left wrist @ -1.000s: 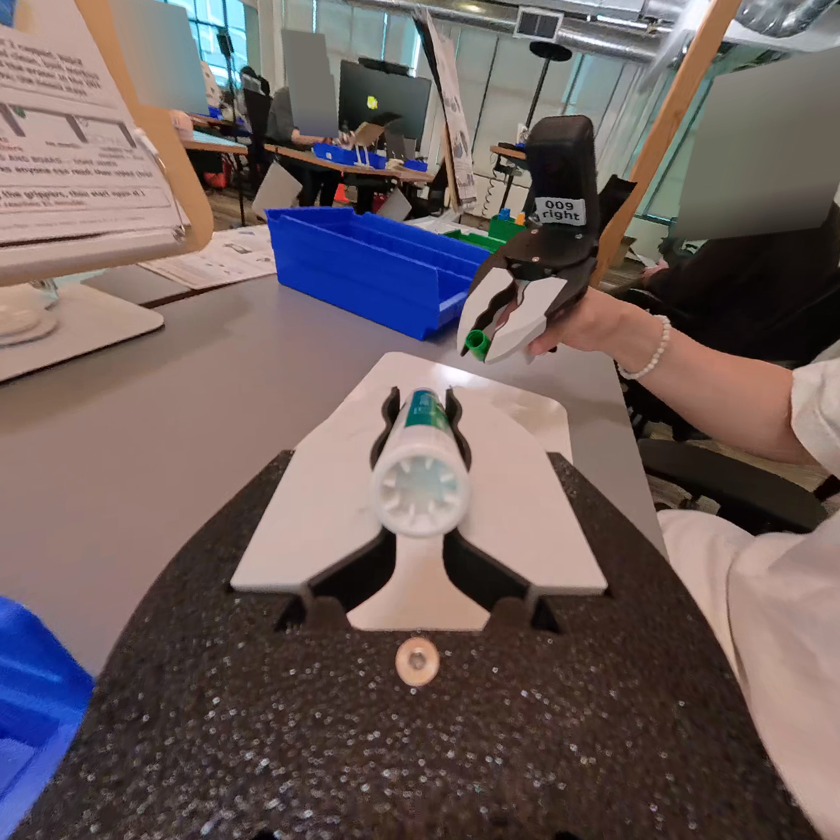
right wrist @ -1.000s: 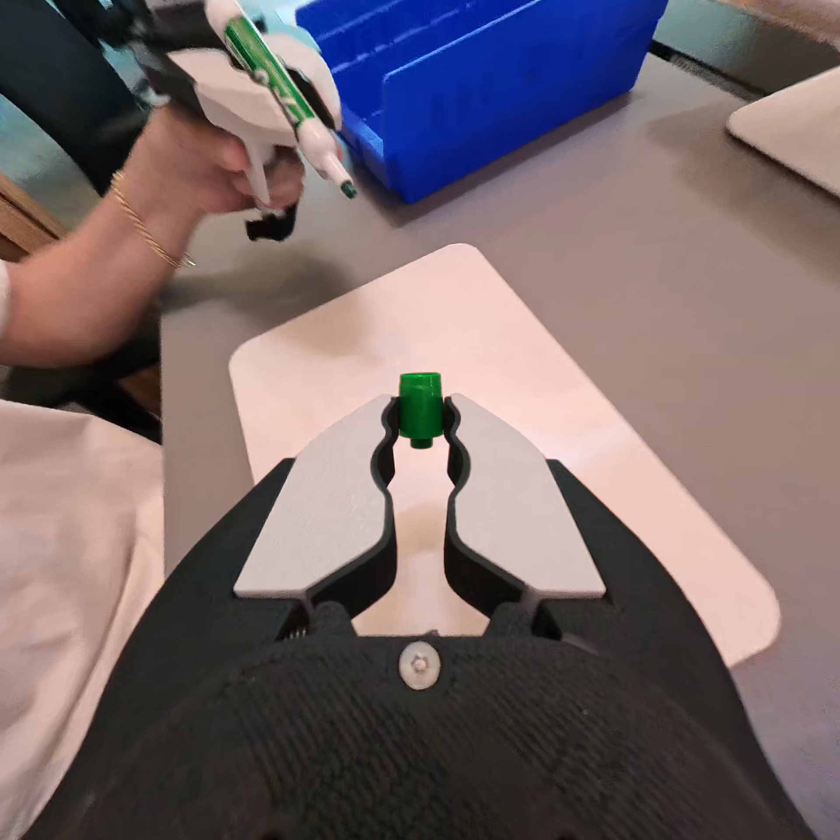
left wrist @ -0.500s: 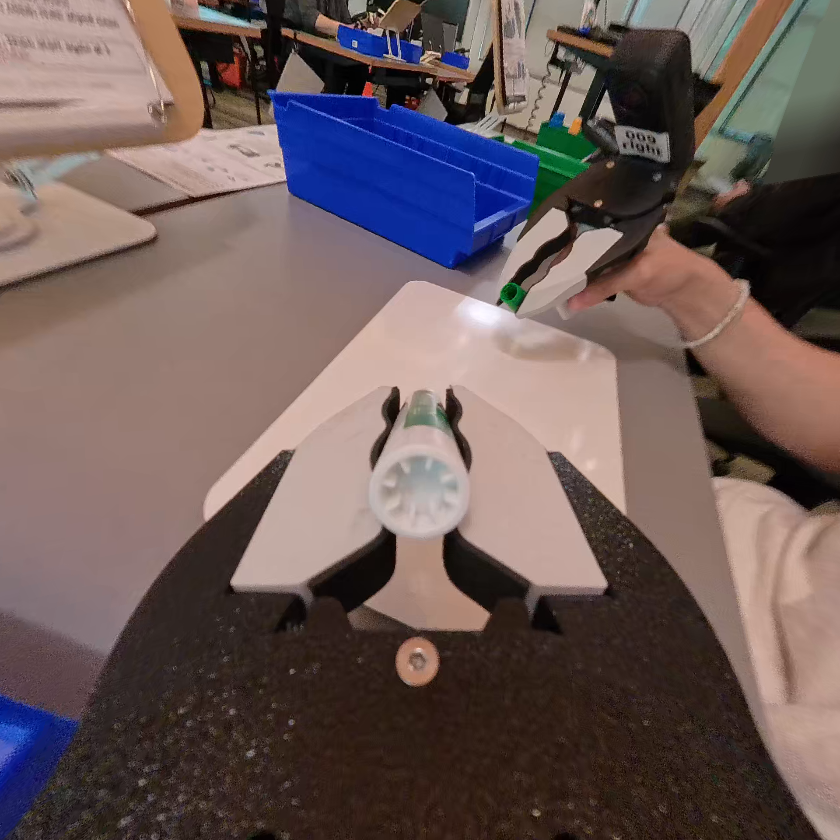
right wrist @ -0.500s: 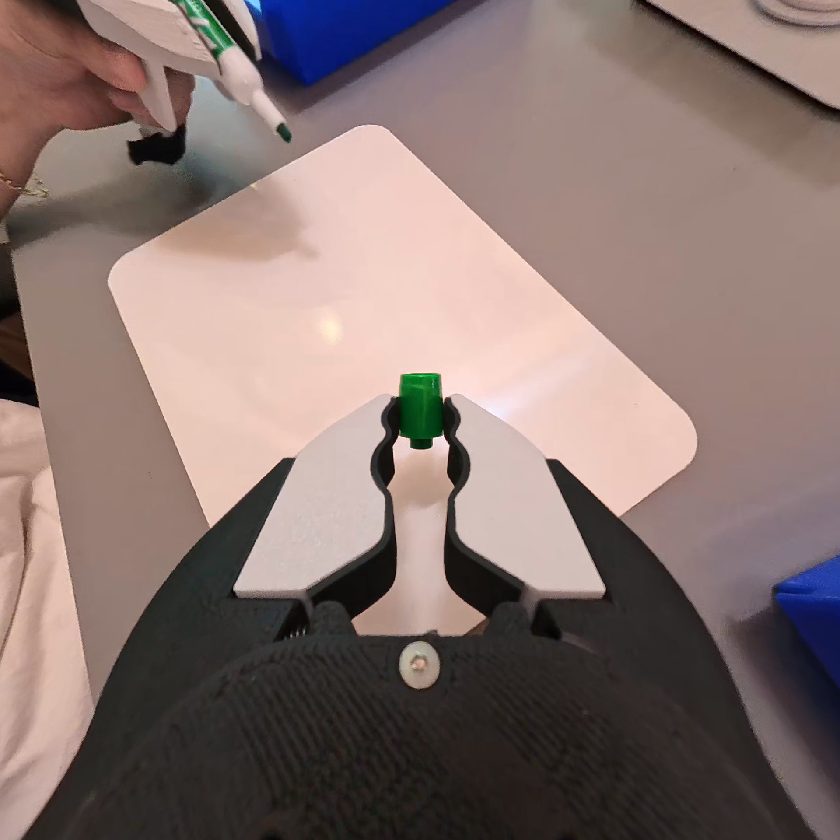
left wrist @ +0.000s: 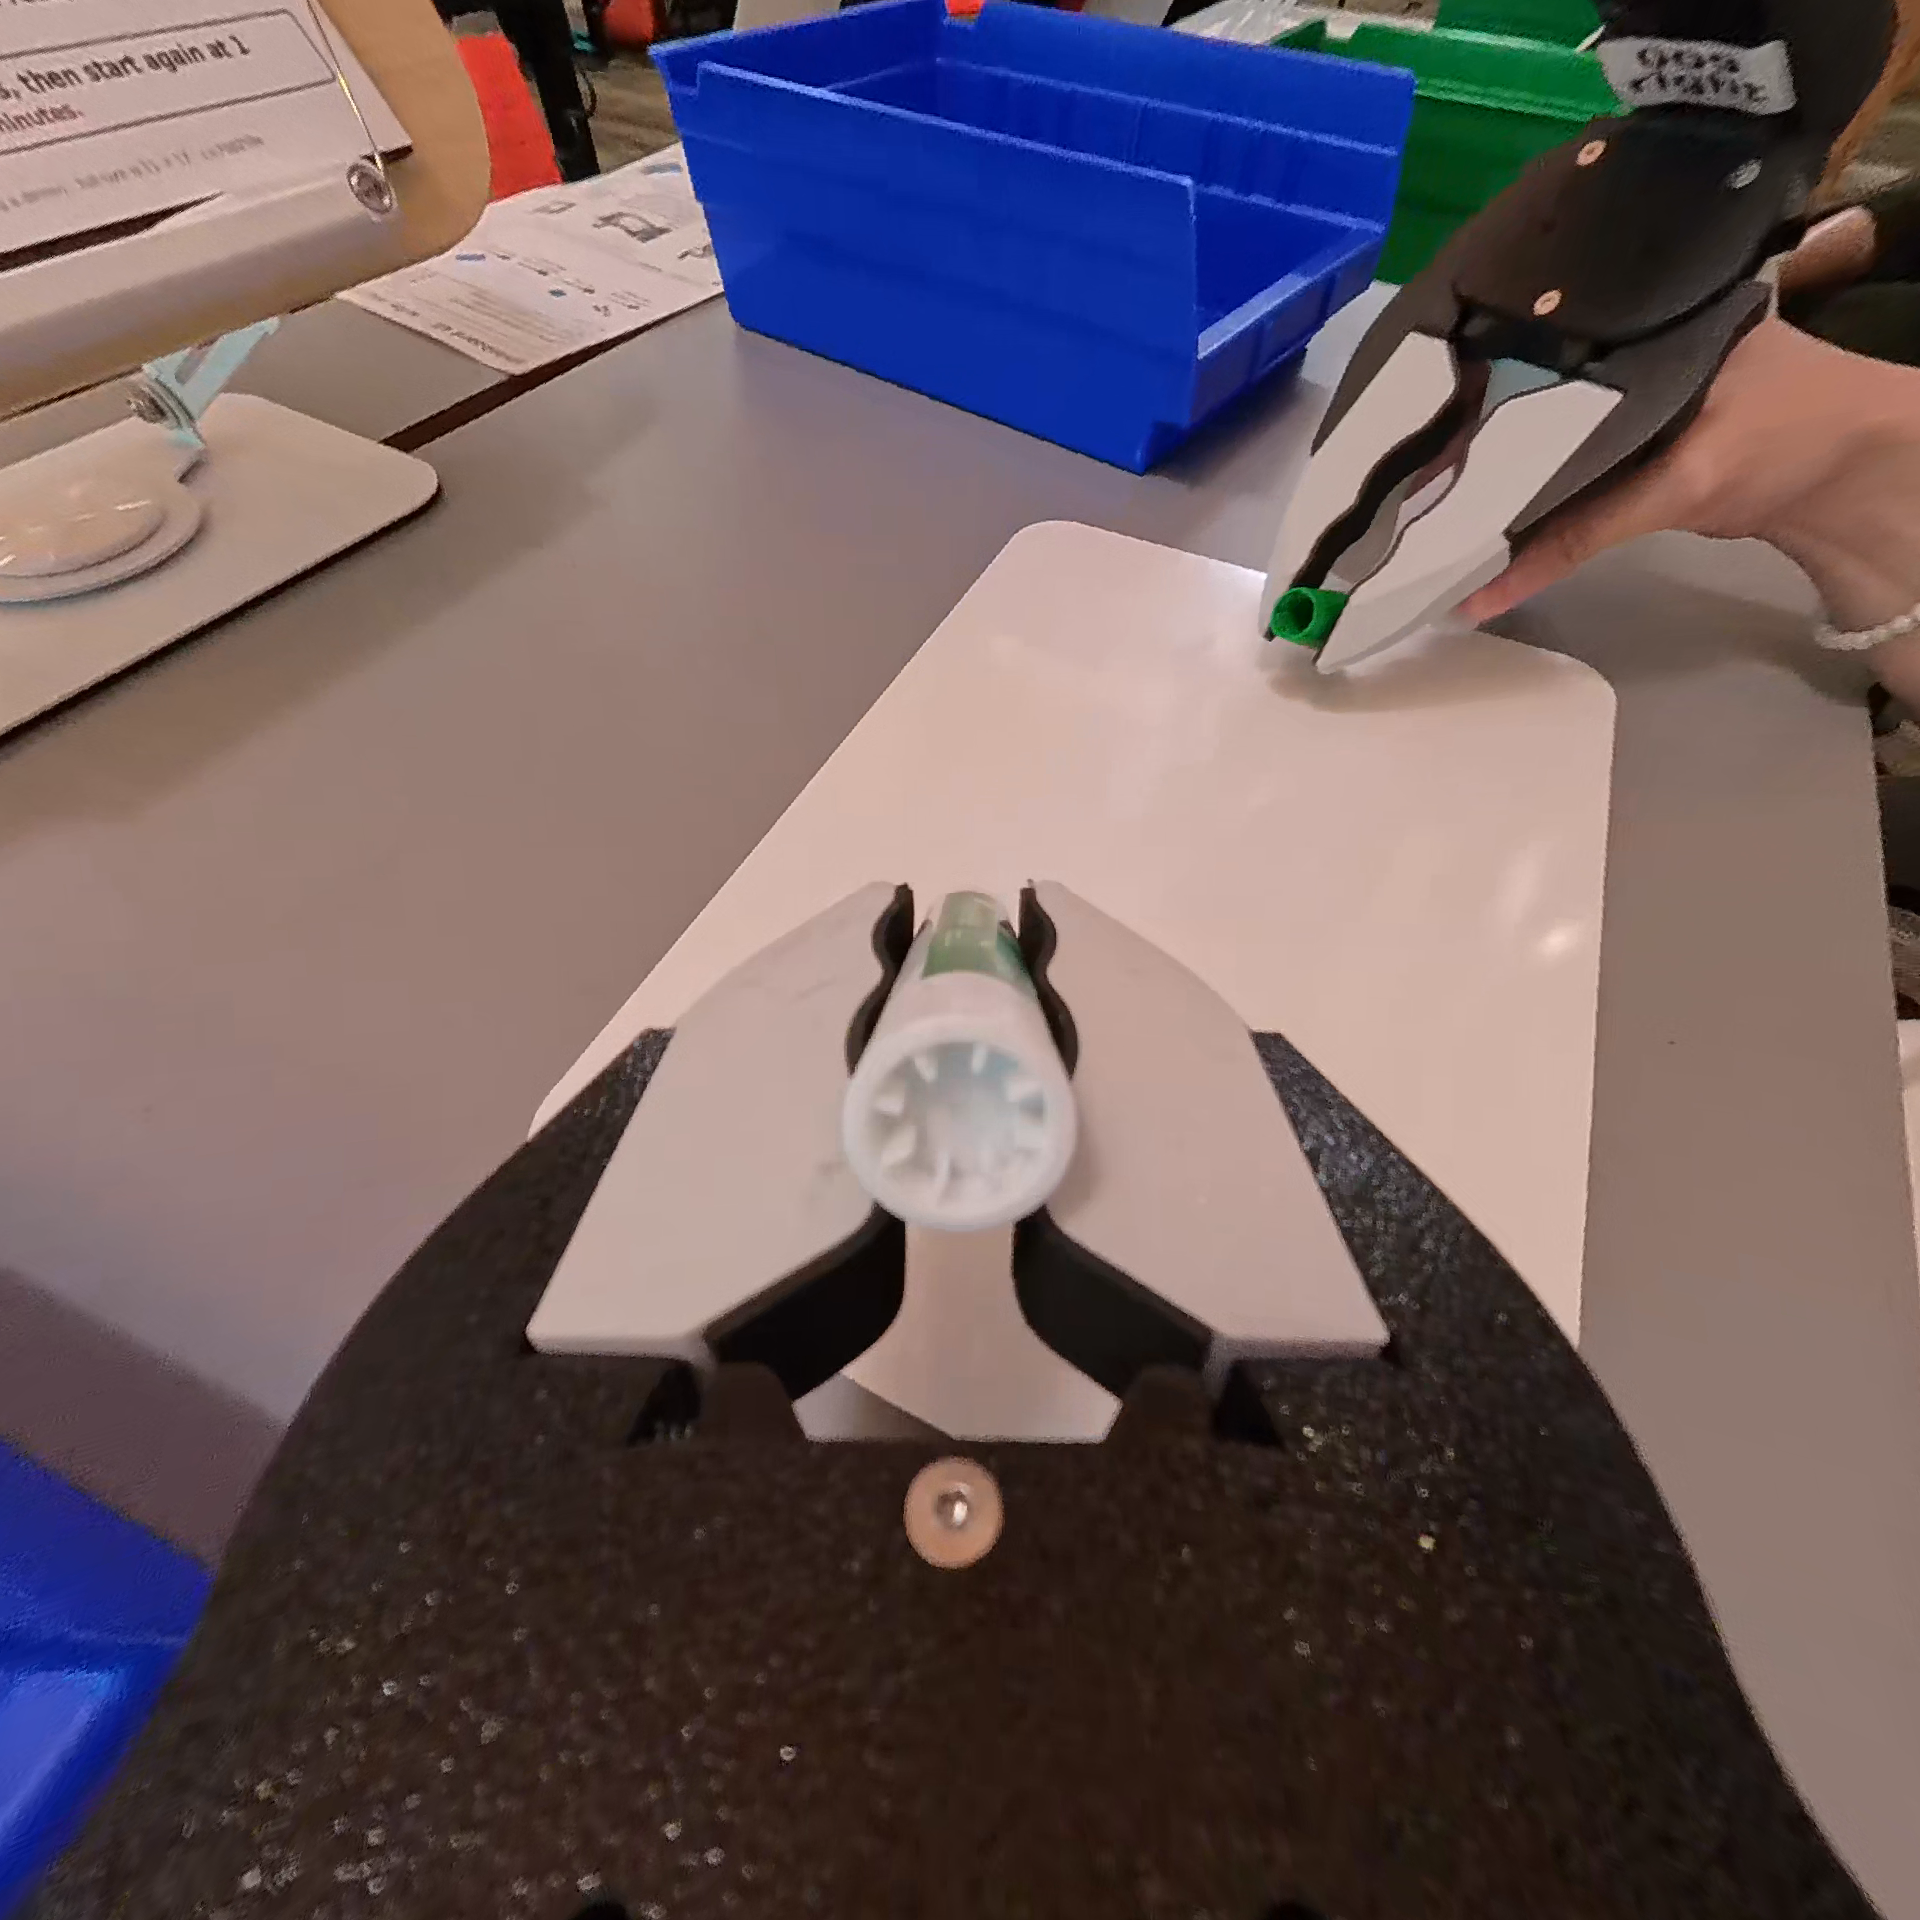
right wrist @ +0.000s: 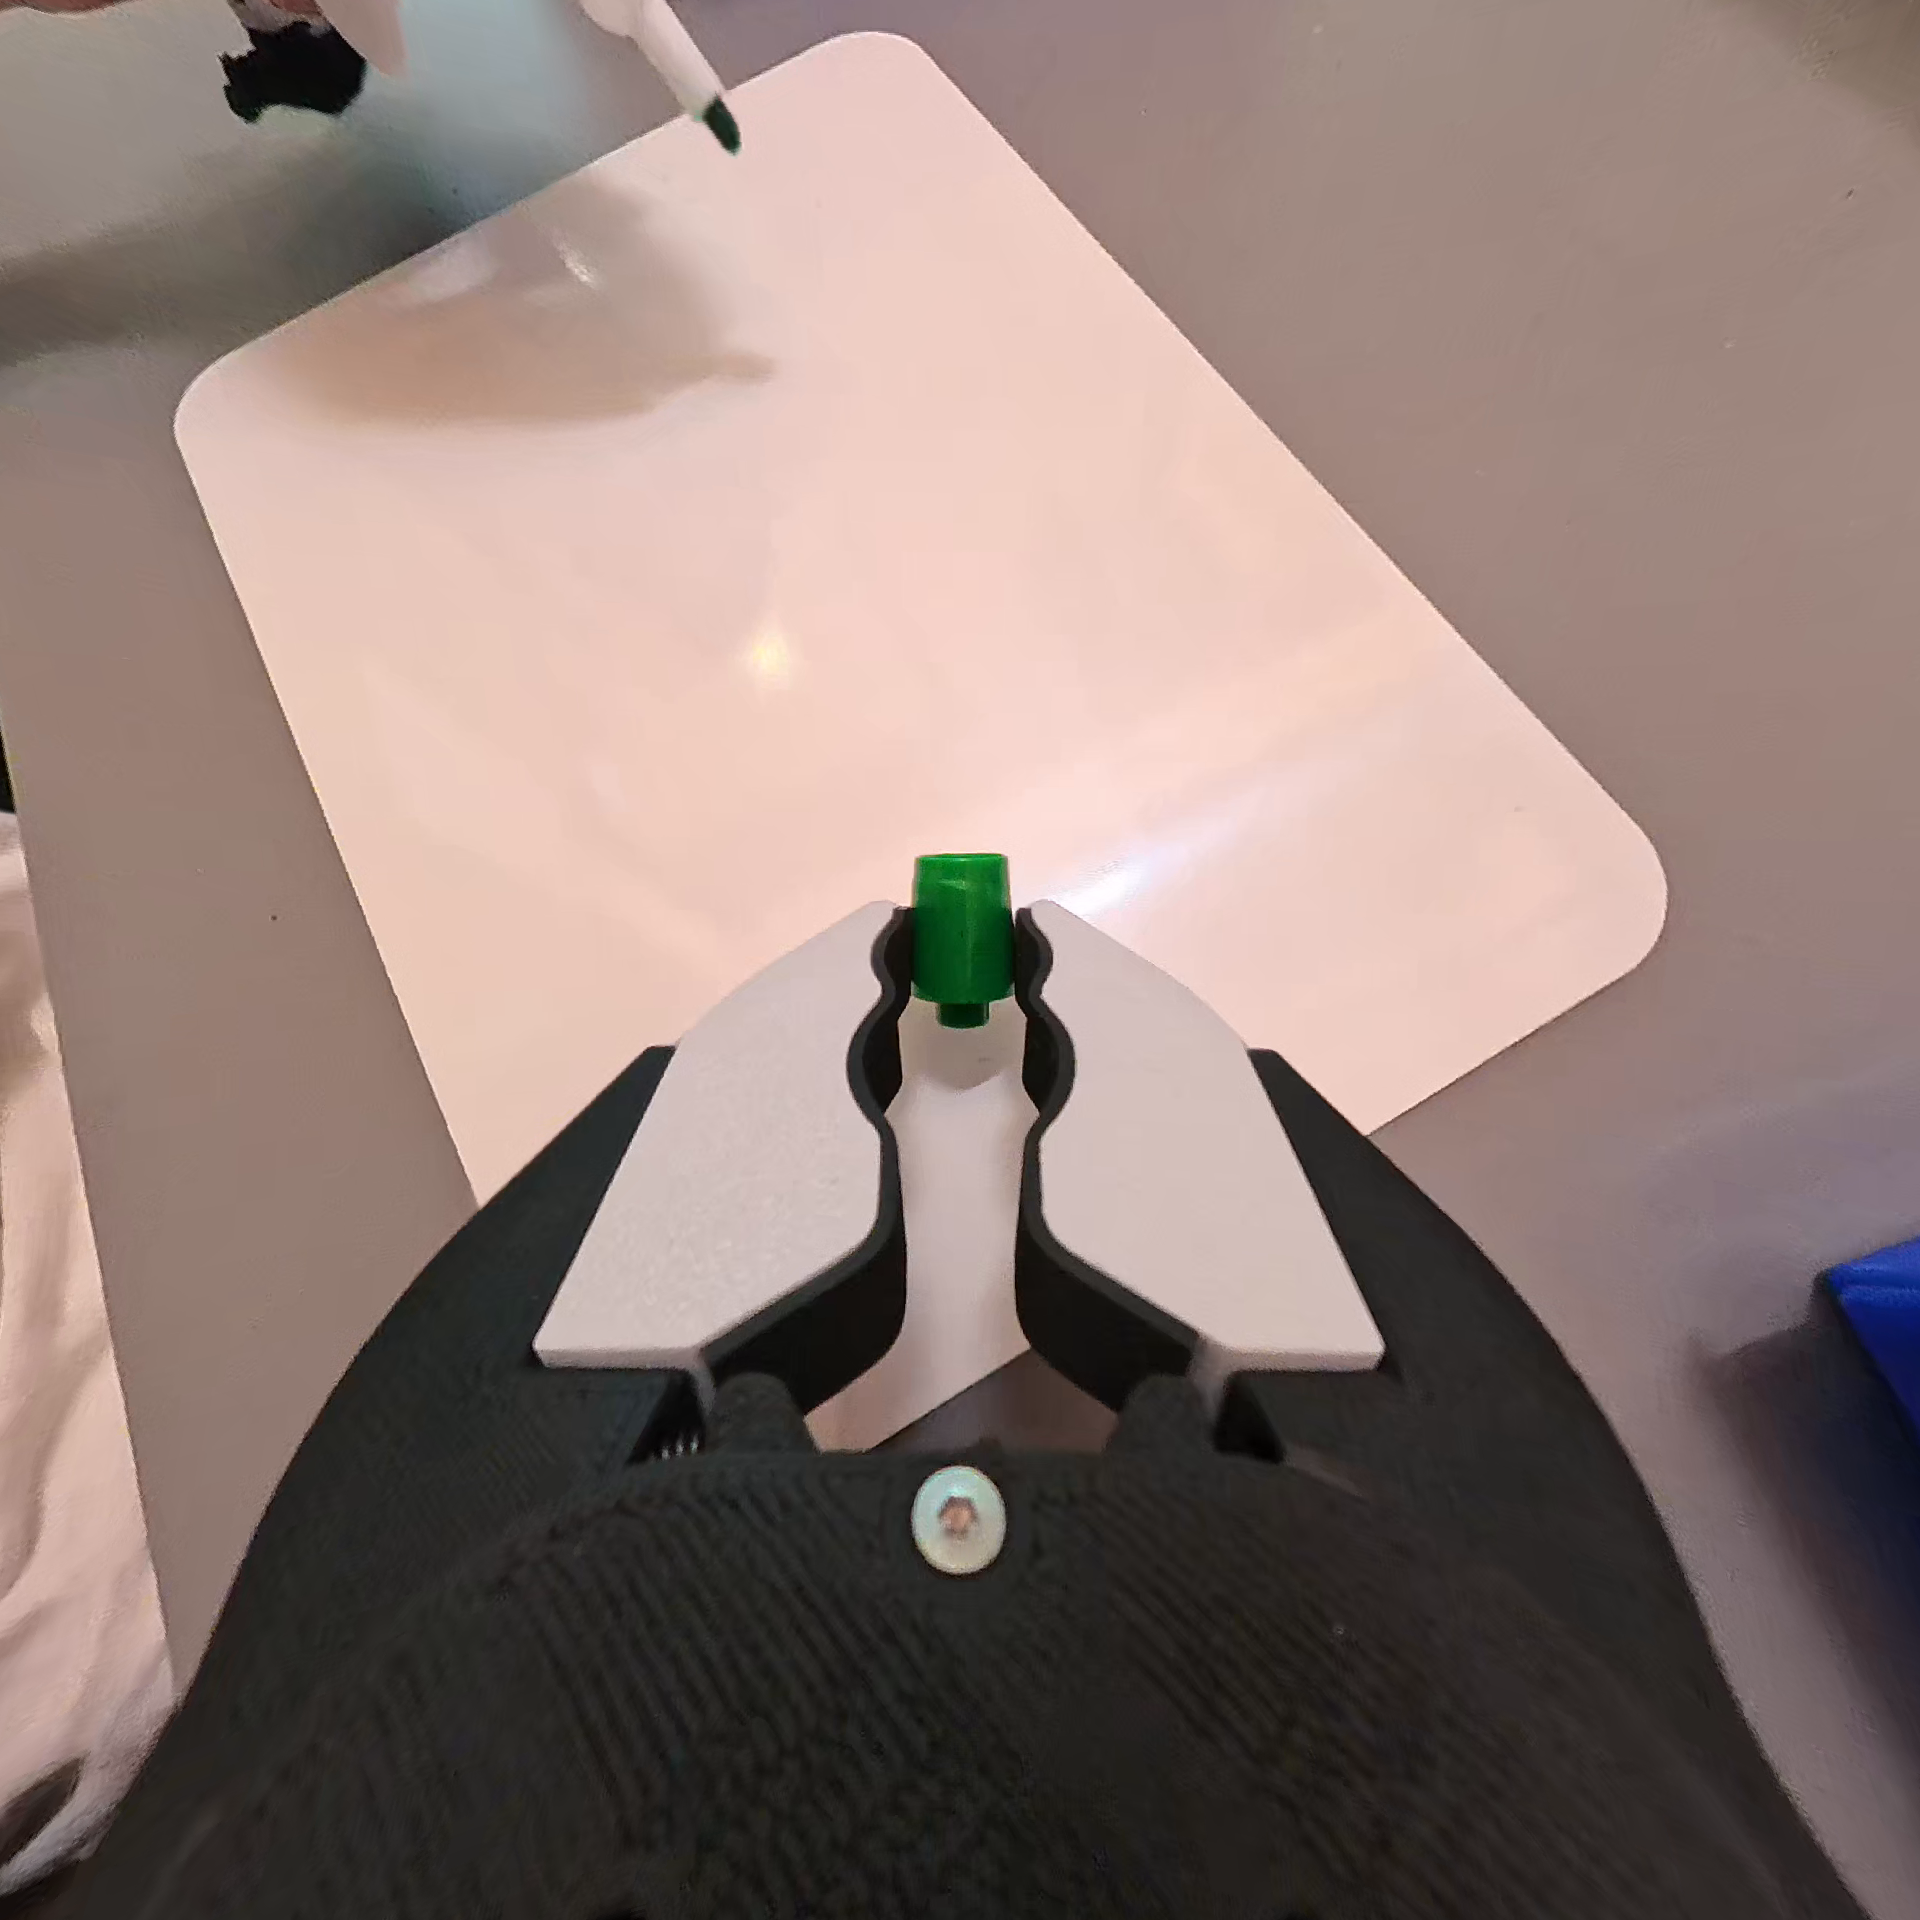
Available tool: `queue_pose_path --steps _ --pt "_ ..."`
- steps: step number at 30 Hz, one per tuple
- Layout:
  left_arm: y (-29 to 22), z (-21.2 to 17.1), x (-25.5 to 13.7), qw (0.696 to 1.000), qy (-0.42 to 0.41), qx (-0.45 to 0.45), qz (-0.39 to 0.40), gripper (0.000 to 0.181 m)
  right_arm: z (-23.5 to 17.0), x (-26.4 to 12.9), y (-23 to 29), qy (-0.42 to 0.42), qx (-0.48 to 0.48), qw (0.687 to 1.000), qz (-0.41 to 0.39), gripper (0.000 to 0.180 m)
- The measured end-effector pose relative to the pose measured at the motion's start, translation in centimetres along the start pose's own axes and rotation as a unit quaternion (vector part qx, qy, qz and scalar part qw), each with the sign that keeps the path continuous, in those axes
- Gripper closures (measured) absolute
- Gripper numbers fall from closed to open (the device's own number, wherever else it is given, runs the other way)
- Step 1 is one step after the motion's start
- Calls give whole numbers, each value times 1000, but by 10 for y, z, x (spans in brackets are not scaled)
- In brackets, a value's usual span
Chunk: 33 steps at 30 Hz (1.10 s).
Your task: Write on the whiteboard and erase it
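Observation:
A blank white whiteboard (left wrist: 1247, 852) lies flat on the grey table; it also shows in the right wrist view (right wrist: 831, 582). My left gripper (left wrist: 966, 914) is shut on a white marker with a green label (left wrist: 961, 1081), uncapped, pointing forward over the board's near end. Its green tip (right wrist: 717, 127) hangs just above the board's far corner in the right wrist view. My right gripper (right wrist: 961, 914) is shut on the green marker cap (right wrist: 961, 940) and hovers low over the board's other end. It also shows in the left wrist view (left wrist: 1314, 634), with the cap (left wrist: 1301, 615) at its tips.
A blue bin (left wrist: 1018, 208) stands beyond the board, a green bin (left wrist: 1475, 114) behind it. A stand with a printed sheet (left wrist: 156, 125) is at the left, papers (left wrist: 561, 270) beside it. Another blue bin corner (left wrist: 73, 1683) is at near left. A person's white sleeve (right wrist: 52, 1247) lies by the table edge. One gripper's finger ends stand about 20 cm off the other's.
Both grippers have dropped closer to the whiteboard. The marker tip has come over the board's corner, and the right gripper with the cap has lowered onto the opposite end.

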<state>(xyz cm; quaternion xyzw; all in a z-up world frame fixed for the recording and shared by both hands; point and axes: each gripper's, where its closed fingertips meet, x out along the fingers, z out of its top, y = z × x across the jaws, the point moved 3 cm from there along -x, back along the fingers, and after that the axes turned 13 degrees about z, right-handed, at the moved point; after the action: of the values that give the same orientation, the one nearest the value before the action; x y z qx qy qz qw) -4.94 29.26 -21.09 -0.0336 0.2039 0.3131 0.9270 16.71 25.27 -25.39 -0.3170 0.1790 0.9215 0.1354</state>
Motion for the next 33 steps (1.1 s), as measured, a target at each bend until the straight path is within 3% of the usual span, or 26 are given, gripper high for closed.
queue_pose_path --steps 22,33 --pt "-10 12 -5 999 -13 -44 -10 162 -3 -9 -4 -64 8 998 25 161" --pt "-11 10 -3 999 3 -47 -18 162 -18 -6 -4 -9 27 999 29 161"
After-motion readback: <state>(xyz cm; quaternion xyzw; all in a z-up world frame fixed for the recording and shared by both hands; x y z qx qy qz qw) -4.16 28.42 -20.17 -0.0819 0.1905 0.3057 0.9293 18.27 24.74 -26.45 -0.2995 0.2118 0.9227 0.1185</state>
